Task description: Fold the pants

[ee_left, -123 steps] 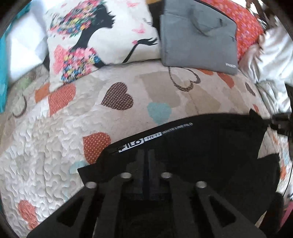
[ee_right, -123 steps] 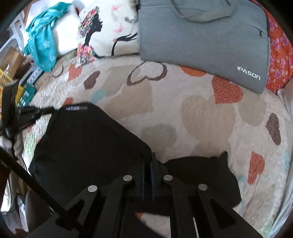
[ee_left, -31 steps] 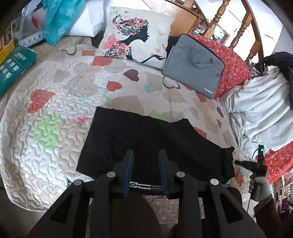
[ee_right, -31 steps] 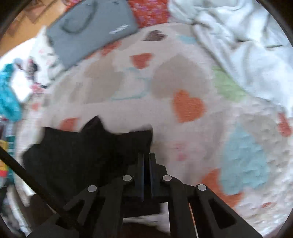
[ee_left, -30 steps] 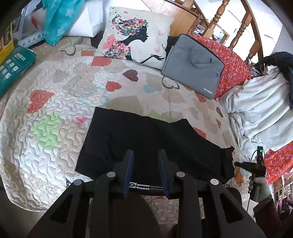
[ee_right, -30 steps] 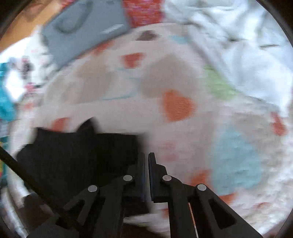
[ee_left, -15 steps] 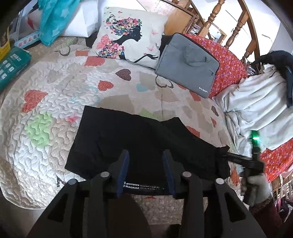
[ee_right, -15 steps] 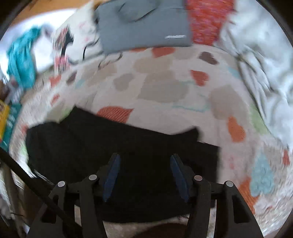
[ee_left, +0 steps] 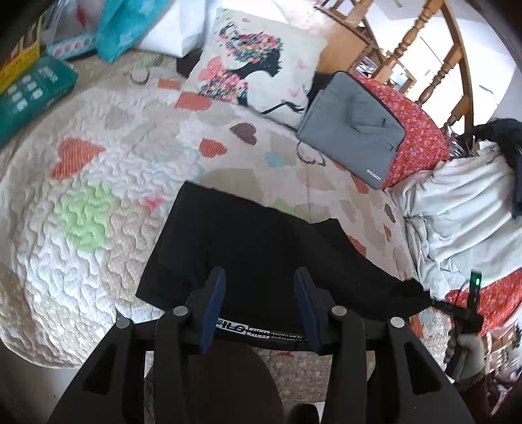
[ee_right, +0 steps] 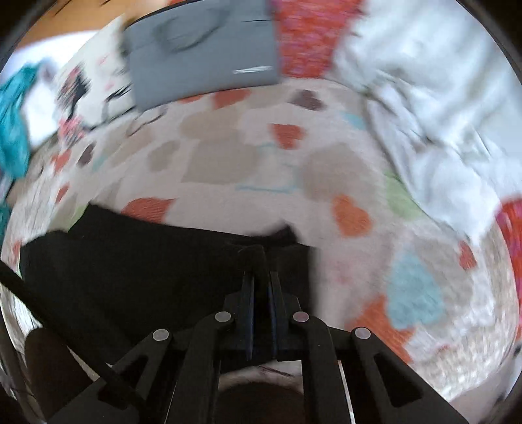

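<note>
Black pants [ee_left: 261, 248] lie spread flat across the heart-print quilt [ee_left: 98, 163], their waistband with a white label [ee_left: 257, 331] at the bed's near edge. My left gripper [ee_left: 259, 293] hovers open just above that waistband, its blue pads [ee_left: 213, 303] apart and pressing on nothing. In the blurred right wrist view my right gripper [ee_right: 261, 287] is shut, with a raised ridge of the pants [ee_right: 130, 277] pinched between its fingers near the right-hand edge. The left wrist view shows that right gripper [ee_left: 432, 301] at the pants' far right corner, in a gloved hand [ee_left: 466, 352].
A grey laptop bag [ee_left: 352, 127] and a printed cushion [ee_left: 261, 62] lie at the back of the bed. A pale crumpled blanket [ee_left: 463, 212] fills the right side. Teal boxes [ee_left: 29, 94] and a turquoise cloth [ee_left: 130, 22] sit at the far left. A wooden bed rail [ee_left: 434, 75] stands behind.
My left gripper's jaws have widened over the waistband. My right gripper opened wide above the pants half a second ago and has now shut on a fold at their right edge.
</note>
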### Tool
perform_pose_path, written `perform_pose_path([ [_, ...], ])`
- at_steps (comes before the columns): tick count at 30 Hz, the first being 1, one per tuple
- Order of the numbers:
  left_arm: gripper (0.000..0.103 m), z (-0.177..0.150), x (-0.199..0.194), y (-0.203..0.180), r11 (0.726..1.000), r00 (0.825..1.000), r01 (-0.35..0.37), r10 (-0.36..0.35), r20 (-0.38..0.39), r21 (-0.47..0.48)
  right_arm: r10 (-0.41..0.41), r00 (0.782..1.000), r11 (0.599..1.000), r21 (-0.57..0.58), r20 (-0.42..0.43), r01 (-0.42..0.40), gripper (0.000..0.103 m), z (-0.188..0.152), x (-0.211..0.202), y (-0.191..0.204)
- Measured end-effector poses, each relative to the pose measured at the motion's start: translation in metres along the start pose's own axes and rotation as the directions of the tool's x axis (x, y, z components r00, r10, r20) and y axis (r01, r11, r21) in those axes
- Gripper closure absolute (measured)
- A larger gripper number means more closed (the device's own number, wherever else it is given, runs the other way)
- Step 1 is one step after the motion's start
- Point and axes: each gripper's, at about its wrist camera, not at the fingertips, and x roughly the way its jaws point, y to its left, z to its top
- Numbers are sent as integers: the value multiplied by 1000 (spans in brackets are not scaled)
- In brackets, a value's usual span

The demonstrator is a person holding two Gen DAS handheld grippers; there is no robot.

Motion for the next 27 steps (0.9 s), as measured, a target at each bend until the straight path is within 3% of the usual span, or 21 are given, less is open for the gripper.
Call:
perform_pose_path([
  [3, 61, -1, 3, 6, 1000, 1000, 1, -1, -13, -19, 74, 995, 990, 124, -64, -66, 92, -14, 17, -42],
  [5, 60, -1, 2, 9, 1000, 1000, -18, 17, -12, -20, 56, 994, 986, 164, -93, -40, 84, -24, 26, -57],
  [8, 58, 0, 0, 19, 998, 999, -42, 41, -11, -38, 37, 990, 972, 235, -133, -5, 83, -45, 31, -82],
  [10, 54, 2, 2, 29, 996, 998, -56, 55, -10, -66, 89, 990, 947, 319, -112, -49, 83, -54, 25, -98],
  [14, 53, 9, 16, 67, 980, 999, -49, 44, -27, -195, 29, 999, 944, 328, -25, -19, 80, -50, -5, -100],
  [15, 53, 9, 21, 76, 973, 999, -39, 32, -35, -225, 46, 999, 951, 307, 11, -48, 79, -45, -13, -93],
  [17, 53, 11, 31, 90, 966, 998, -43, 31, -50, -254, 105, 992, 963, 244, 67, -118, 66, -33, -26, -71],
  [20, 53, 16, 46, 97, 969, 995, -72, 54, -82, -238, 235, 970, 970, 47, 61, -238, 58, -16, -27, -3],
  [23, 53, 22, 56, 90, 978, 994, -43, 22, -103, -203, 346, 938, 928, -138, -31, -347, 58, -20, -13, 72],
  [27, 53, 25, 67, 68, 994, 992, -15, 1, -129, -109, 387, 911, 840, -354, -141, -411, 58, -42, 3, 158],
])
